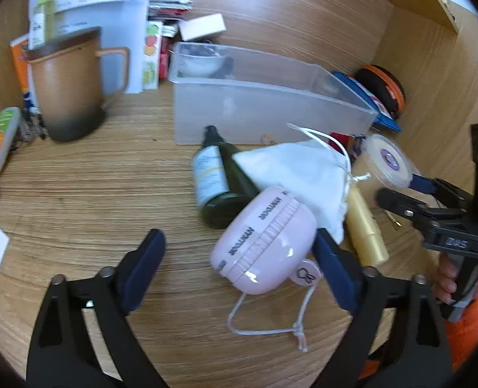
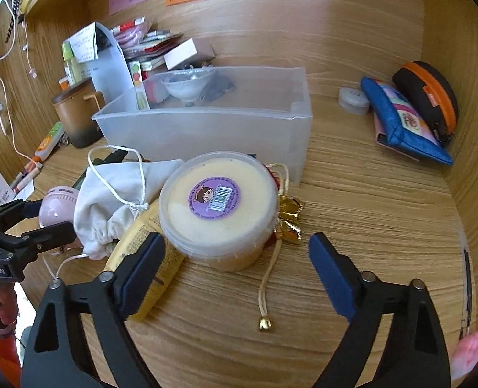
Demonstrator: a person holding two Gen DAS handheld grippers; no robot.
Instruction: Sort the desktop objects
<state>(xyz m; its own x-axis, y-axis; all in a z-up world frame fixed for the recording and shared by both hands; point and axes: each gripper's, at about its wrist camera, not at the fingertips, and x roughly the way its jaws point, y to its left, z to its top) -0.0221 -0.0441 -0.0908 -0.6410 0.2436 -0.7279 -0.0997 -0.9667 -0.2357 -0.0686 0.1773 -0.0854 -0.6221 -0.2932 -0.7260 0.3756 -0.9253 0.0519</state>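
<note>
The left tool (image 1: 239, 255) is wide open and grips nothing; the pink case (image 1: 265, 242) lies between its fingers, against the right pad. The right tool (image 2: 237, 255) is also wide open, empty, the lidded tub (image 2: 218, 207) just ahead on the worktop (image 2: 368, 226). A white pouch (image 1: 297, 174) covers part of the dark bottle (image 1: 221, 181) and yellow tube (image 1: 366, 226). The bin's (image 2: 206, 126) contents are hazy.

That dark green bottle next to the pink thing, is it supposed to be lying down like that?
It looks toppled. The dark green glass bottle lies on its side on the wooden desk, partly under the white drawstring cloth pouch, its base touching the pink round case. Nothing appears spilled.
</note>
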